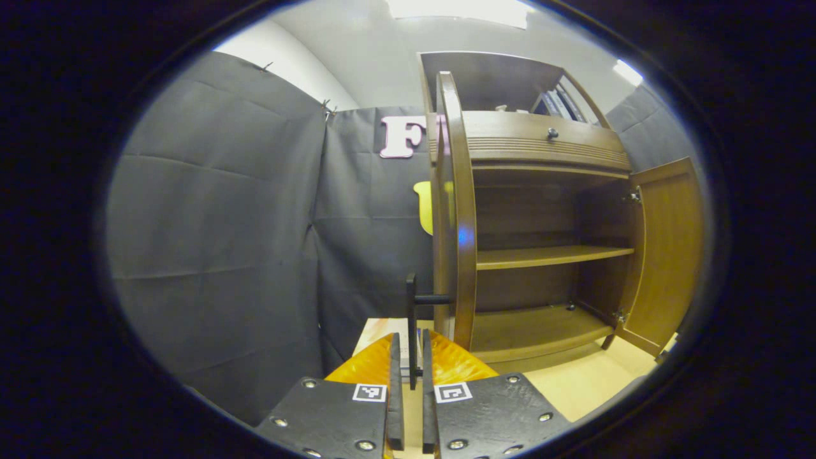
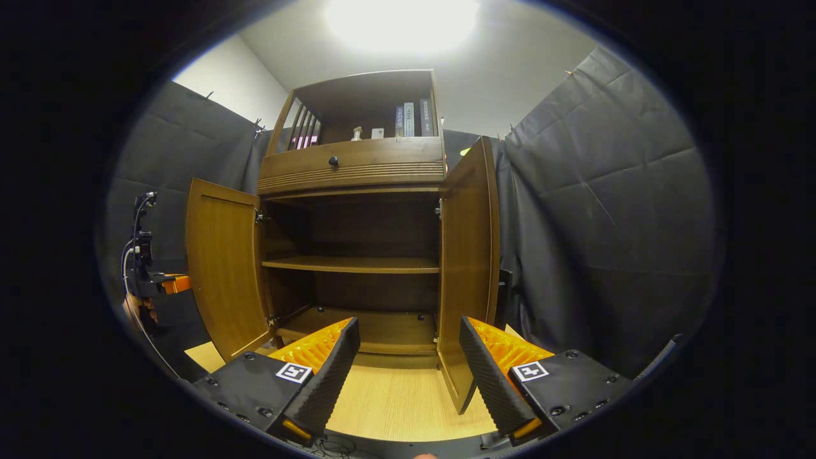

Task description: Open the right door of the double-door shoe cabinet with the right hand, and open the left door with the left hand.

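Both doors of shoe cabinet (image 2: 357,191) swung wide; left gripper (image 1: 411,370) clamped on stiff dark handle (image 1: 413,319) of left door (image 1: 456,210), right gripper (image 2: 408,357) spread, empty, near right door (image 2: 468,255); rigid, light on hinges

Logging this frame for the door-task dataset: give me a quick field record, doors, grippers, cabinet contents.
left door: open, swung wide
right door: open
left gripper: shut on left door handle, a black bar
right gripper: open, holding nothing, in front of the cabinet
cabinet interior: middle shelf and bottom shelf bare
drawer: closed, dark round knob
top compartment: books standing at right, small items beside them
task state: both doors open
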`<action>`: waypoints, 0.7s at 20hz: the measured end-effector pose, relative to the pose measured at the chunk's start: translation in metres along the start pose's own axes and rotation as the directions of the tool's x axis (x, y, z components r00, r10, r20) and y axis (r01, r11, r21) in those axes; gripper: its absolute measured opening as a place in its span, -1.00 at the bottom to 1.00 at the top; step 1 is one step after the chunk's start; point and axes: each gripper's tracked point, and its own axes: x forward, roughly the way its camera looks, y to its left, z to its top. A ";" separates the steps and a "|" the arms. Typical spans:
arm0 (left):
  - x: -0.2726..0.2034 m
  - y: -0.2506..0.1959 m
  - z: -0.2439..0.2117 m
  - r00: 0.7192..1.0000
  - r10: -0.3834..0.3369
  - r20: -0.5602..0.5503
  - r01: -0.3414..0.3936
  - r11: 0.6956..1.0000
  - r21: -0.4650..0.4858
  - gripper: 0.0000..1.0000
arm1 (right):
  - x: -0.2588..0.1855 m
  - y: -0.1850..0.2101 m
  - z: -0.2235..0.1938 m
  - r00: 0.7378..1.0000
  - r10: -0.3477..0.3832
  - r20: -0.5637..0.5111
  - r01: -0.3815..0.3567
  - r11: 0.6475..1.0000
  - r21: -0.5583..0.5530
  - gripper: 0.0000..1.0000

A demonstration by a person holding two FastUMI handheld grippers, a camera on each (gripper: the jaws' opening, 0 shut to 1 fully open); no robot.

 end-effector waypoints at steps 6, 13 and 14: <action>-0.022 0.040 -0.003 0.999 0.037 0.006 -0.037 0.999 -0.005 -0.68 | -0.008 0.007 0.003 1.000 -0.014 0.011 0.014 1.000 -0.015 0.96; -0.090 0.012 0.026 0.998 0.019 0.054 -0.020 1.000 0.011 -0.68 | -0.021 -0.004 0.020 0.999 -0.035 0.028 0.036 0.998 -0.043 0.87; -0.101 0.002 0.030 0.998 0.006 0.058 -0.007 1.000 0.011 -0.81 | -0.023 -0.004 0.021 0.999 -0.025 0.030 0.027 0.999 -0.041 0.96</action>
